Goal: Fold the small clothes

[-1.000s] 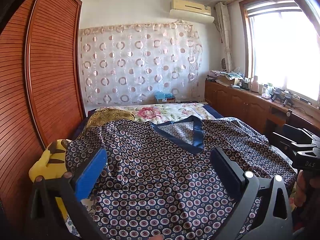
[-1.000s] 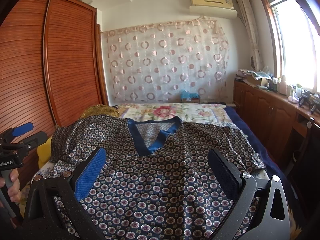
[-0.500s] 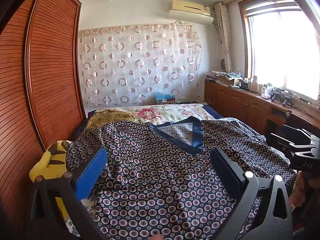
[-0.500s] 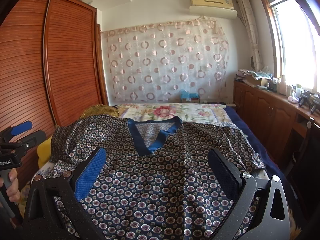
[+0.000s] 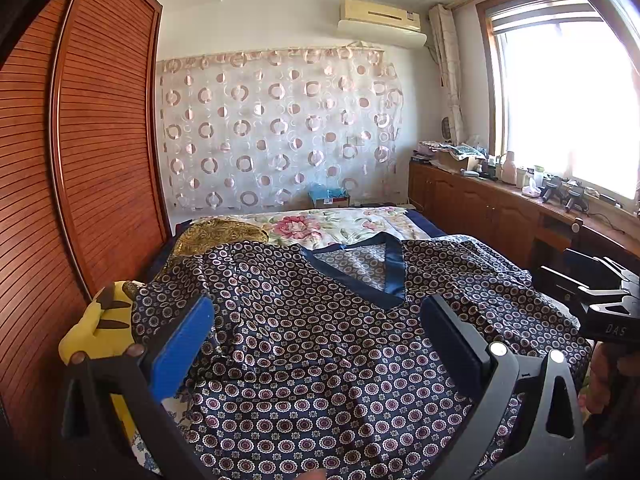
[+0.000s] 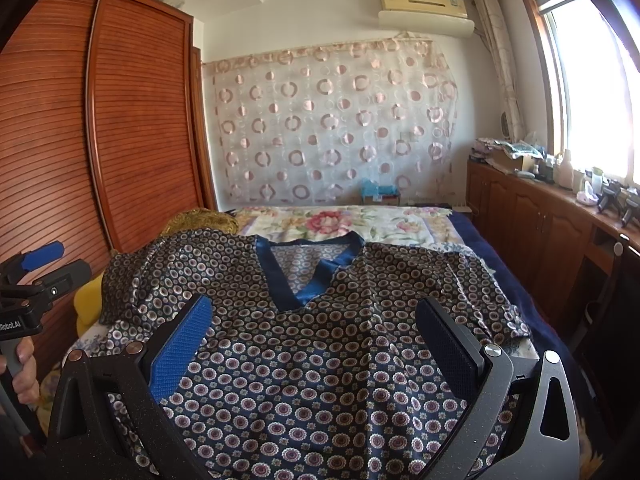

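A dark patterned shirt [image 6: 320, 360] with a blue V-neck lies spread face-up on the near end of a bed [image 6: 500, 256], collar at the far side, ready for folding. The left gripper [image 5: 316, 340] and right gripper [image 6: 312, 336] hover above it, jaws apart, holding nothing.

Navy circle-patterned V-neck top [image 5: 320, 344]: hem cut off by bottom edge. Yellow plush toy [image 5: 98, 330] partly hidden beneath it. Windowsill clutter [image 6: 568, 168] too small to identify.
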